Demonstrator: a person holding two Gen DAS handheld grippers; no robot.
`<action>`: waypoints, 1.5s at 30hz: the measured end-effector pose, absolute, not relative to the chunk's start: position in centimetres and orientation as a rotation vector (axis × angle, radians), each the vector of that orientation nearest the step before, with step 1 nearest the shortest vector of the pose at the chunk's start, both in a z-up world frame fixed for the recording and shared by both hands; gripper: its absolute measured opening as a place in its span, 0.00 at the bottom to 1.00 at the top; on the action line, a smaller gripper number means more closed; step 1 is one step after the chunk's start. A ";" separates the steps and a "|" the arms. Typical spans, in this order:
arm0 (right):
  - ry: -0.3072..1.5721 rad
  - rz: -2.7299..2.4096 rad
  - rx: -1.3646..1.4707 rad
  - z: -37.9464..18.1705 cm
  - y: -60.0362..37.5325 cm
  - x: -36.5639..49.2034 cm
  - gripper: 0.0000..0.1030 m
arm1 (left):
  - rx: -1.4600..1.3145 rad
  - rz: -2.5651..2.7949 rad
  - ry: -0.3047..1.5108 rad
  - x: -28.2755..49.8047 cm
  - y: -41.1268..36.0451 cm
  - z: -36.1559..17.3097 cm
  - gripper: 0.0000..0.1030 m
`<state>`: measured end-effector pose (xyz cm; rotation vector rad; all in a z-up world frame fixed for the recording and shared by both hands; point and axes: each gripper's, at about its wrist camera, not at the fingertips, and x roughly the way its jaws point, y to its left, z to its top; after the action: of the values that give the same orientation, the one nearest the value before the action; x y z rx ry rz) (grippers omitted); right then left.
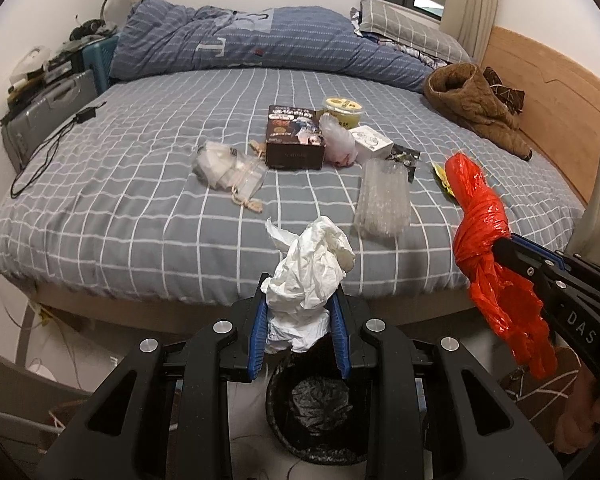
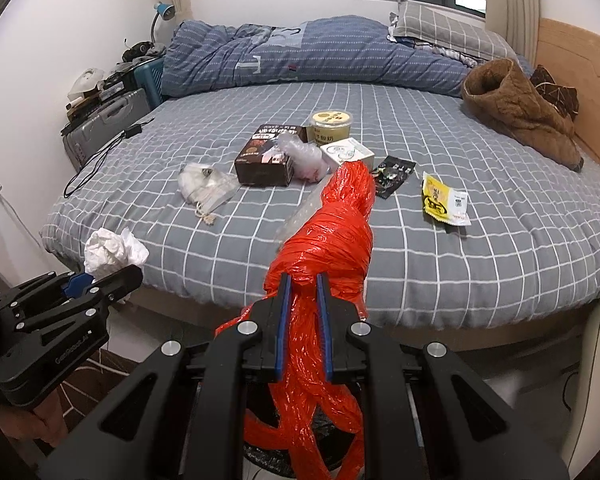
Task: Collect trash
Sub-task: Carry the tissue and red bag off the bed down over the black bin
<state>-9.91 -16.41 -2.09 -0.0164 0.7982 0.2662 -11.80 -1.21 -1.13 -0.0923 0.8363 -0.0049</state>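
Observation:
My left gripper [image 1: 300, 304] is shut on a crumpled white tissue [image 1: 312, 272] and holds it above a black bin [image 1: 316, 412] lined with a dark bag. My right gripper [image 2: 303, 280] is shut on a knotted red plastic bag [image 2: 328, 236], also off the bed's front edge; the bag shows in the left wrist view [image 1: 480, 216] at right. On the bed lie a brown box [image 1: 294, 136], a yellow tub [image 1: 342, 112], a white box [image 1: 370, 140], a clear bubble wrap piece [image 1: 384, 200], a clear pouch [image 1: 228, 168] and a yellow packet [image 2: 444, 200].
A grey checked bed [image 1: 140, 200] fills the view, with a blue duvet [image 1: 240, 40] at the back and a brown coat [image 1: 476, 104] at right. A suitcase [image 1: 44, 112] and cluttered stand lie left. A black cable [image 1: 48, 148] trails over the bed's left edge.

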 end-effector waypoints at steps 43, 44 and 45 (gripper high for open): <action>1.098 0.304 -0.021 -16.9 -14.7 -11.2 0.12 | -0.093 -0.037 1.084 -11.1 -1.7 -14.6 0.26; 1.108 0.305 -0.022 -17.3 -14.6 -11.0 0.12 | -0.096 -0.038 1.093 -11.0 -1.7 -15.0 0.26; 1.120 0.307 -0.023 -17.9 -14.4 -10.7 0.12 | -0.096 -0.039 1.103 -10.8 -1.7 -15.4 0.26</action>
<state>-10.68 -14.44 -17.88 -0.0227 1.1199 0.3073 -10.76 -1.68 -15.36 -0.0961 1.1034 -0.0394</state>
